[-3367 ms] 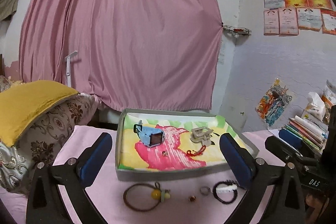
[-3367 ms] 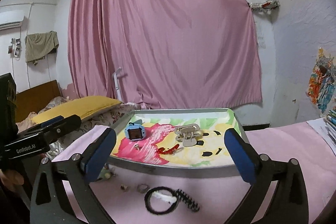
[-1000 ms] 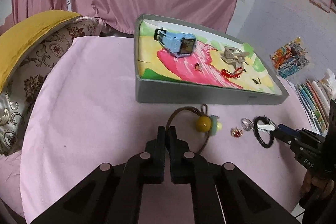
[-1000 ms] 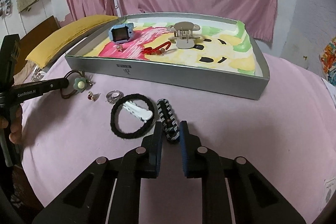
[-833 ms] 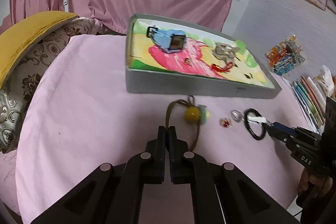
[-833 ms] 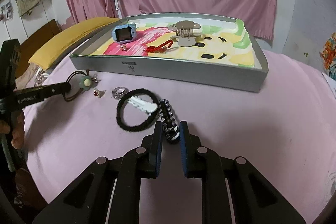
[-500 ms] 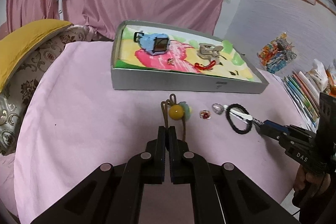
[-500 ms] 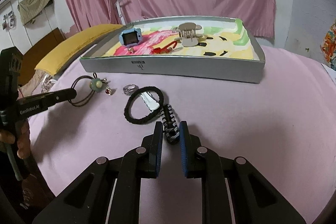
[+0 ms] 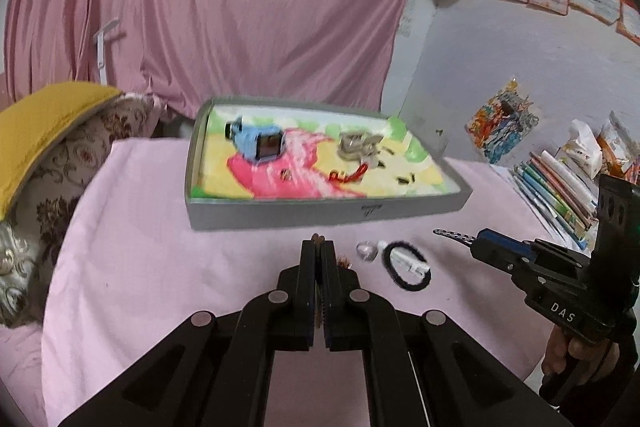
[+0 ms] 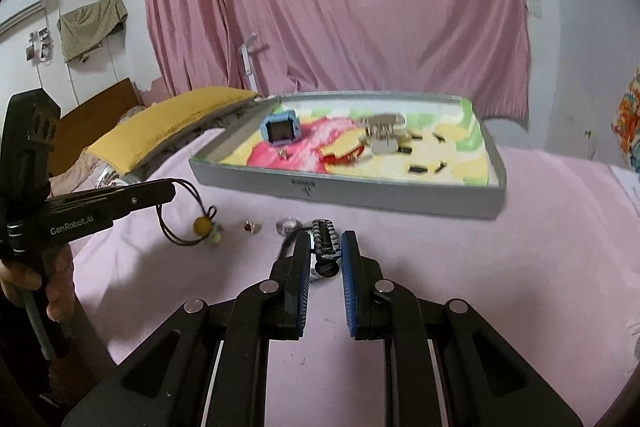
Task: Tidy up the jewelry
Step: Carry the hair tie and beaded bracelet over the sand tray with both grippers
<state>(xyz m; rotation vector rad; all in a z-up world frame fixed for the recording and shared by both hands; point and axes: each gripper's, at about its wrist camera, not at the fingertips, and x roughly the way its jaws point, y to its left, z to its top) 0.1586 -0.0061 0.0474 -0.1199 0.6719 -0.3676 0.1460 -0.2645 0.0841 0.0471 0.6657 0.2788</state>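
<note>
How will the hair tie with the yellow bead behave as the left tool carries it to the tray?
Probably floppy: the hair tie droops in a slack loop from the left tool. The yellow bead hangs lowest, so it may swing. It looks light, though the thin cord could slip from the pinch.

On the table point(image 10: 540, 247), a tray point(image 10: 400, 197) at the far side. In the tray: watch point(image 10: 280, 129) at left, hair claw point(image 10: 382, 133) to its right, a cord point(image 10: 346, 155) between and nearer. Before the tray, in a row: a small charm point(image 10: 250, 225), a ring point(image 10: 289, 225), a hair band point(image 9: 406, 267). Pillow point(image 10: 168, 123) left of the table; books point(image 9: 556, 195) at right; curtain point(image 10: 340, 7) behind.
</note>
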